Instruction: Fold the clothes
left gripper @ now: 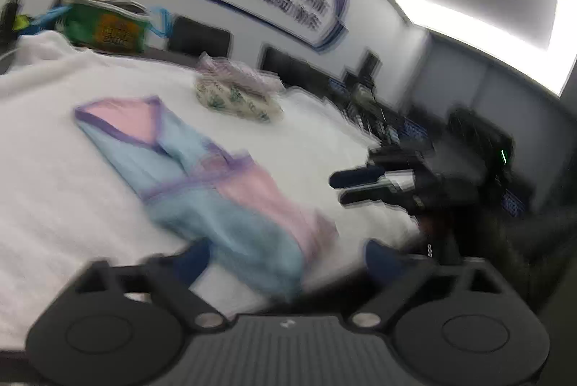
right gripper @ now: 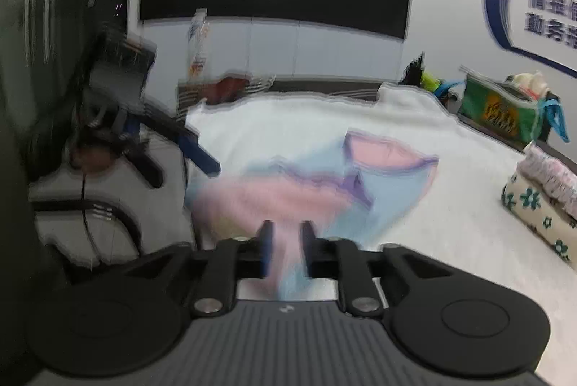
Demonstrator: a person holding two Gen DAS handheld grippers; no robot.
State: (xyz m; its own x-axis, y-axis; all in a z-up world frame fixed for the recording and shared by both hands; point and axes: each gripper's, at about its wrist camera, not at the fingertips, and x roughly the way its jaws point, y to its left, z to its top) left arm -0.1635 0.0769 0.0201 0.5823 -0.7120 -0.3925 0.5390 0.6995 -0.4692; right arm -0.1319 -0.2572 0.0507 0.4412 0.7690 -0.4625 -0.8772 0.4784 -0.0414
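Note:
A pink and light-blue garment [left gripper: 202, 176] with purple trim lies partly folded on the white cloth-covered table [left gripper: 54, 169]. My left gripper [left gripper: 285, 259] is open, its fingers wide apart over the garment's near end. In the right wrist view the same garment [right gripper: 324, 184] runs from the table to my right gripper [right gripper: 286, 238], whose jaws stand narrow with the garment's near edge between them. The right gripper also shows in the left wrist view [left gripper: 346, 187] at the table's right edge; the left gripper shows in the right wrist view [right gripper: 187, 166]. Both views are blurred.
A stack of folded clothes [left gripper: 238, 93] sits at the back of the table, also in the right wrist view [right gripper: 541, 194]. A green bag [left gripper: 104, 21] stands at the far edge [right gripper: 505, 108]. Dark chairs and equipment line the room's sides.

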